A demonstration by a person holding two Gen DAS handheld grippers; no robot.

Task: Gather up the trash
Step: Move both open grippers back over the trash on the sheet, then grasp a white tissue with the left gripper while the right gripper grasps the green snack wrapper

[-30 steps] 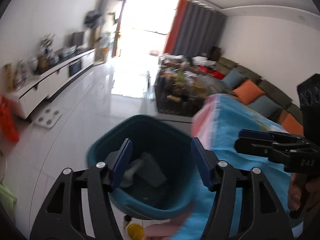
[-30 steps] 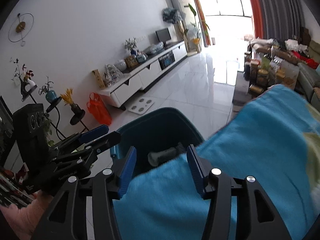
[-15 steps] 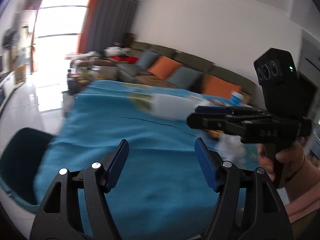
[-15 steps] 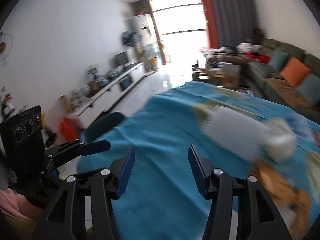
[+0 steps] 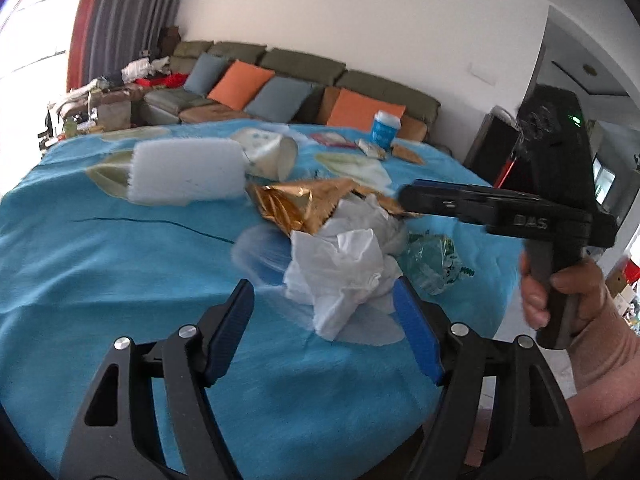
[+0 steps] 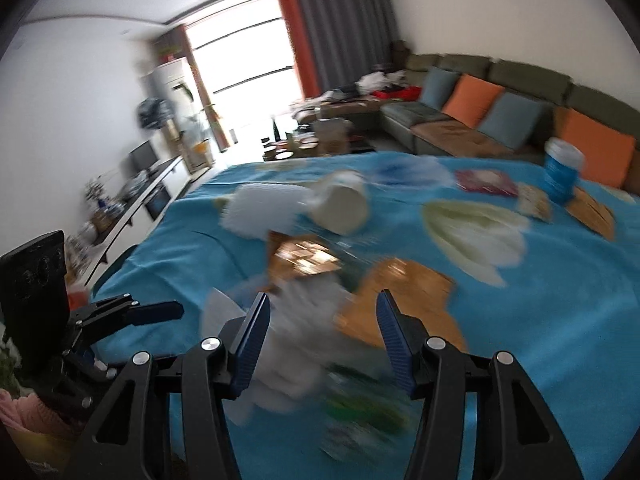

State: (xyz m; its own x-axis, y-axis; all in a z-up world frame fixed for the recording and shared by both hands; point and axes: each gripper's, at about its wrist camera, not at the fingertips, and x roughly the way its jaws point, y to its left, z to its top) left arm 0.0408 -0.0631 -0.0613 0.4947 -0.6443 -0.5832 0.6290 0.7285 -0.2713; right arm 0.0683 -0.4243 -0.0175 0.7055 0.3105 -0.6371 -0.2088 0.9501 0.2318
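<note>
The left hand-held gripper [image 5: 322, 318], jaws opening and empty, points down at the crumpled tissue [image 5: 340, 268] heaped with a gold wrapper [image 5: 296, 204] mid-table [image 5: 100, 264], likely to bracket it, while the right hand-held gripper [image 6: 322, 336] hangs released above the same pile.

Pretty bright living room, white walls [image 5: 360, 20] and a big window [image 6: 244, 64] blowing out with daylight, grey and orange curtains [image 6: 336, 32] beside it. Long olive sofa [image 5: 304, 68] with orange and blue-grey cushions [image 5: 240, 84], low white TV cabinet [image 6: 152, 192] opposite.
</note>
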